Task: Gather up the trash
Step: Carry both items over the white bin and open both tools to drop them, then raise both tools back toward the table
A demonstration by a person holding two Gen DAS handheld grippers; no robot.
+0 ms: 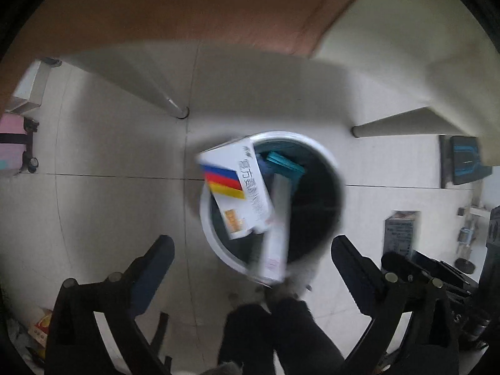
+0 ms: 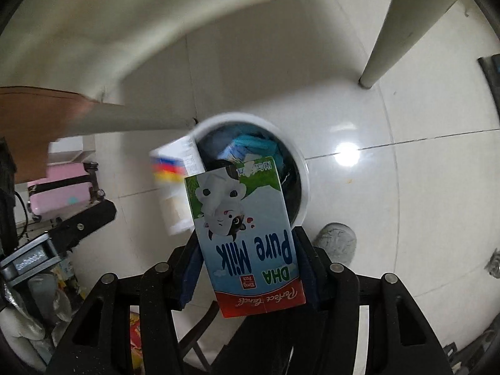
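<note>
Your right gripper (image 2: 250, 268) is clamped on the milk carton (image 2: 247, 234), a glossy rectangular pack held upside down at frame centre, above the near rim of the round white bin (image 2: 304, 175). In the left view, a blurred white box (image 1: 237, 187) with blue, red and yellow stripes sits mid-frame over the bin (image 1: 325, 153), touching neither finger; your left gripper (image 1: 253, 250) stands wide apart below it. Teal packaging (image 1: 284, 164) lies inside the dark bin. Pale glossy tiles (image 2: 406, 218) surround it.
</note>
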